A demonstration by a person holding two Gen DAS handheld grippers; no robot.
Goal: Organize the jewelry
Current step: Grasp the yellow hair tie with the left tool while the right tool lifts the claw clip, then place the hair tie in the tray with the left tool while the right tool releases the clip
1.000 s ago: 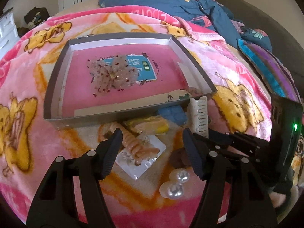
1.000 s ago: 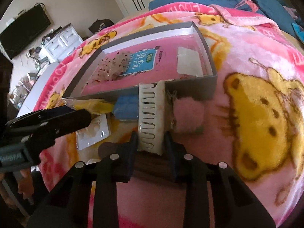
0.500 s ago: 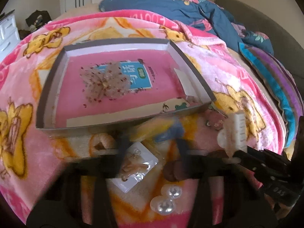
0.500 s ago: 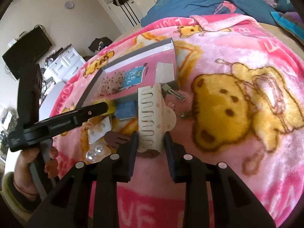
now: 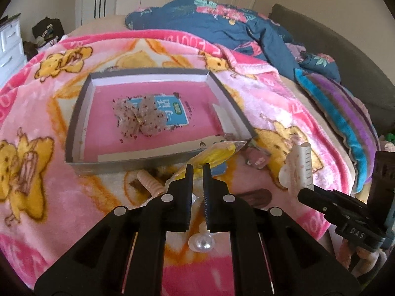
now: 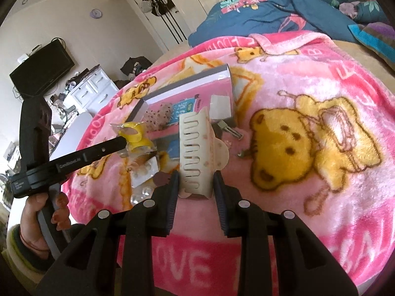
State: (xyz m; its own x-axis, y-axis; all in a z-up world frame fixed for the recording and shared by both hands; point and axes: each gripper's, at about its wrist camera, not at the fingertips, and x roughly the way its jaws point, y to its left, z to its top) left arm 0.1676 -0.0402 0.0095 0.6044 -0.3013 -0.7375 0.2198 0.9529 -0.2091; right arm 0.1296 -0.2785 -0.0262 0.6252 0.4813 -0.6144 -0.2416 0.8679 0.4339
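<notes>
Pinching a clear packet (image 5: 217,154) with yellow contents, your left gripper (image 5: 196,170) has its jaws nearly together on the packet's near end, and the packet is lifted off the blanket, pointing toward 1 o'clock in the left wrist view. Your right gripper (image 6: 195,180) clamps a cream claw hair clip (image 6: 196,153) between its jaws, teeth toward 9 o'clock and the clip standing upright above the blanket; in the left wrist view the same clip (image 5: 300,170) appears at 3 o'clock of the packet.

Below the left fingertips, toward 6 o'clock, a pearl piece (image 5: 201,243) lies on the pink cartoon blanket (image 5: 37,197). At 9 o'clock of the fingertips a ridged peach clip (image 5: 150,183) lies partly hidden, and at 3 o'clock a dark brown oval clip (image 5: 258,196) rests flat. A small pink item (image 5: 256,159) sits near the tray's near right corner.

Farther out, at 11 o'clock, the grey-walled shallow tray (image 5: 81,103) sits on the blanket; its pink floor carries a blue label and a sheer speckled bow (image 5: 139,119) near the centre.

In the right wrist view a white card of pearl studs (image 6: 144,171) lies at 9 o'clock of the clip, and a metal barrette (image 6: 230,129) lies at 1 o'clock, just beside the tray's corner. A dark blue floral quilt (image 5: 222,22) fills the 12 o'clock background.
</notes>
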